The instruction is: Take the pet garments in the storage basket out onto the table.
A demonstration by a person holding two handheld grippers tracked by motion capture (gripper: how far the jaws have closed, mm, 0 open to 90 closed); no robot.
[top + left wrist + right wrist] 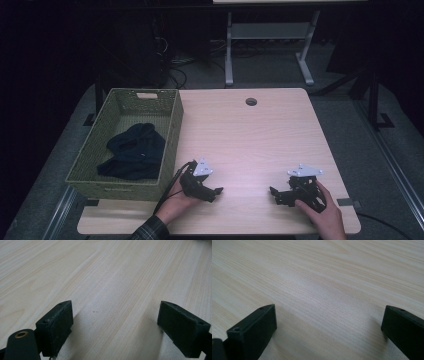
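Two hand-held grippers rest low on a pale wooden table [260, 135], both with jaws spread and holding nothing.

The left gripper [216, 191] and right gripper [273, 191] point inward at each other, seemingly parked. The crumpled dark navy cloth garment [134, 151] lies inside the green woven rectangular basket [172, 130] at the table's left edge, its long axis running from near-left to far-right.
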